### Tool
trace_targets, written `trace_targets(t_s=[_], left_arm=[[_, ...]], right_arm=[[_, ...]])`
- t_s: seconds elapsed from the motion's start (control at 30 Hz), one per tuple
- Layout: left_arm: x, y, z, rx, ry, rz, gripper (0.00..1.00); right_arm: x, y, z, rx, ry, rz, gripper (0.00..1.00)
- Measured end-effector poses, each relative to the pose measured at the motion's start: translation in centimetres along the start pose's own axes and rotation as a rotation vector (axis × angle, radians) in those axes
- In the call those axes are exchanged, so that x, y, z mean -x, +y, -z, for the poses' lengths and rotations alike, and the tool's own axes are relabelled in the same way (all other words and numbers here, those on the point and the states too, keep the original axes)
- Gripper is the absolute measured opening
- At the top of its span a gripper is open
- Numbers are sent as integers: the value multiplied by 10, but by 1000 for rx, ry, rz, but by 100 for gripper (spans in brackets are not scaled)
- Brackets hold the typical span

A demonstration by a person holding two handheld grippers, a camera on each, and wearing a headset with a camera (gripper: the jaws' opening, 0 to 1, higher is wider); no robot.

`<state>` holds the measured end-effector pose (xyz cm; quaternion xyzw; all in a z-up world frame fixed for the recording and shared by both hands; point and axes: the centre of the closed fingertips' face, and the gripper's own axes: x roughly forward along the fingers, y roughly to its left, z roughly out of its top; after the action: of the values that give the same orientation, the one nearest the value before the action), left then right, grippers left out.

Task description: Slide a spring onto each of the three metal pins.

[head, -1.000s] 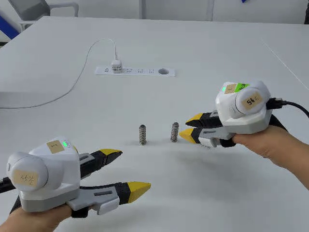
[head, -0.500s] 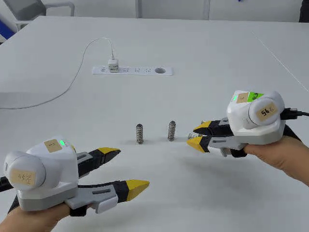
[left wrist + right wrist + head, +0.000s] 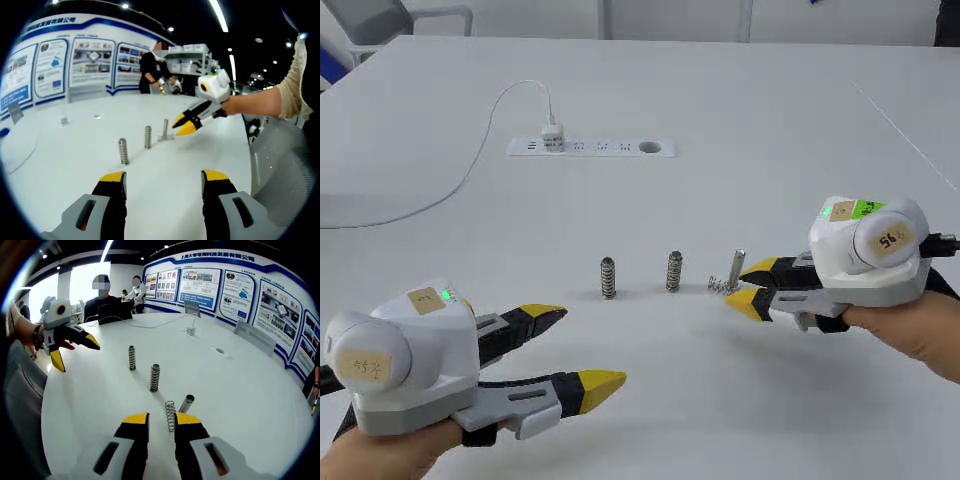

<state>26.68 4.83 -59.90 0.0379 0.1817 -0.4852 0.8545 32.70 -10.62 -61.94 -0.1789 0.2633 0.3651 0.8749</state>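
Note:
Three metal pins stand in a row on the white table [image 3: 650,400]. The left pin [image 3: 608,278] and the middle pin [image 3: 673,271] each carry a spring. The right pin [image 3: 737,268] is bare, and a loose spring [image 3: 718,285] lies on its side at its base. My right gripper [image 3: 752,286] hovers just right of that pin, open a little, with nothing gripped. From its own view the loose spring [image 3: 170,415] lies just ahead of the jaw tips, beside the bare pin [image 3: 186,403]. My left gripper [image 3: 582,348] is wide open at the near left, well short of the pins.
A white power strip [image 3: 590,147] with a plugged charger [image 3: 552,137] and a trailing cable [image 3: 480,150] lies at the far middle of the table. A chair [image 3: 400,20] stands beyond the far left corner. People [image 3: 102,302] stand at the far end.
My right gripper has drawn back to the right, away from the pins, uncovering the bare third pin and the spring lying beside it. The left gripper has stayed put.

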Motion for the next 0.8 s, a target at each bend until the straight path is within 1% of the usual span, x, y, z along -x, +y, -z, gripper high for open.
trace_targets(t_s=[0.23, 0.4, 0.53, 0.8], left_arm=[[0, 0, 0, -2, 4, -2, 61], [1, 1, 2, 0, 10, -5, 61], [0, 2, 2, 0, 12, -6, 61], [1, 2, 4, 1, 18, -9, 60]], right_arm=[[-5, -11, 13, -21, 21, 9, 20], [-10, -15, 18, -33, 28, 5, 20], [-14, -16, 24, -44, 40, -3, 20], [-18, -13, 27, -52, 47, -18, 17]])
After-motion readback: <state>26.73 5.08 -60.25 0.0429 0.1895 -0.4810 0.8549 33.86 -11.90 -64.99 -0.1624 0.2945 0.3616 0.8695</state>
